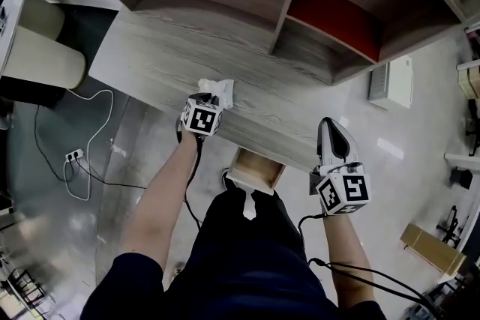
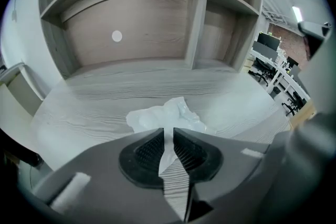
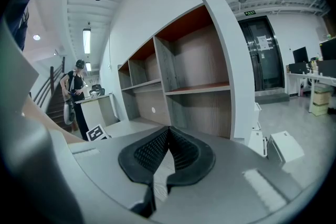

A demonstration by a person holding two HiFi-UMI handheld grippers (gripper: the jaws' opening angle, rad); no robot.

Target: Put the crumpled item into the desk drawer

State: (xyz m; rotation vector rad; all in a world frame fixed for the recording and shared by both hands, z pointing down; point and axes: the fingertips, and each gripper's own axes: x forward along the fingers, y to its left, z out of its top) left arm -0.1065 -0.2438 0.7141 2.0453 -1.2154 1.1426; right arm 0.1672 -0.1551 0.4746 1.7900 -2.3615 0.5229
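Note:
A crumpled white tissue (image 1: pixel 218 88) (image 2: pixel 167 114) lies on the grey wood desk (image 1: pixel 150 56) near its front edge. My left gripper (image 1: pixel 214 99) (image 2: pixel 168 136) is shut on the tissue's near edge, and a strip of it shows between the ribbed pads. My right gripper (image 1: pixel 331 130) (image 3: pixel 168 135) hangs off the desk's front right, shut, with nothing between its pads. The desk drawer (image 1: pixel 255 170) stands pulled out below the front edge, between my two arms; I see little of its inside.
Open shelves (image 1: pixel 300 4) rise along the back of the desk. Cables and a power strip (image 1: pixel 73 156) lie on the floor at left. A white box (image 1: pixel 394 82) and a cardboard box (image 1: pixel 433 247) sit at right. A person (image 3: pixel 76 97) stands far off.

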